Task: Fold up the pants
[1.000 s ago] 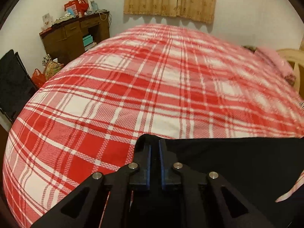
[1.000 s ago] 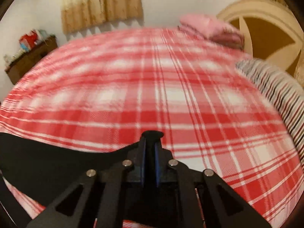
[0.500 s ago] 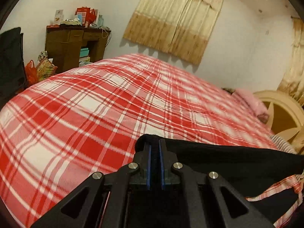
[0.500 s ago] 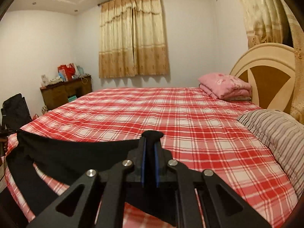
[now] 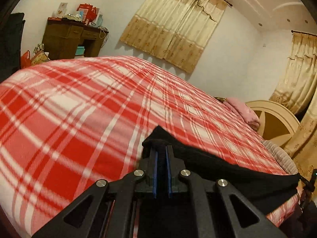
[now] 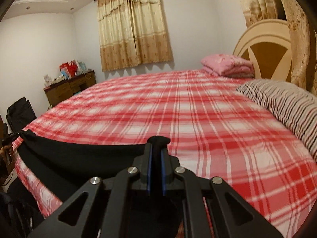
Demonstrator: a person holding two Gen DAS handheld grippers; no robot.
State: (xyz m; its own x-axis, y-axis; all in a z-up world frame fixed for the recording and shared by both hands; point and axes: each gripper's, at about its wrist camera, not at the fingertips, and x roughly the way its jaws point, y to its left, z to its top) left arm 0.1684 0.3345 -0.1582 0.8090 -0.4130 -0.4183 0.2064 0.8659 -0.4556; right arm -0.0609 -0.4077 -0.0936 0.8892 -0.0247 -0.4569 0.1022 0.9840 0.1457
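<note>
Your left gripper (image 5: 160,150) is clenched on a bunched corner of the black pants (image 5: 227,170), a peak of dark cloth poking up past its blue-lined pads, and your right gripper (image 6: 156,148) is clamped the same way on the opposite corner, with a small knob of fabric showing above its tips. Between the two, the pants hang as a taut black band in the air, its top edge running straight from one grip to the other; in the right wrist view you can see that band stretch away to the far left where the other gripper pinches it. The garment is lifted off the red plaid bedspread (image 6: 198,115), held near the bed's closer edge, with the rest of it dropping out of sight below the grippers, so how the legs lie cannot be told. Judging from this, you are in the lift-and-spread step, before any fold is made. The next move likely calls for carrying both grips forward together, keeping the band tight and level, and lowering the cloth flat onto the open plaid, well short of the striped pillow (image 6: 283,101) and the pink folded blanket (image 6: 227,64), before you let go to re-grip for the fold.
</note>
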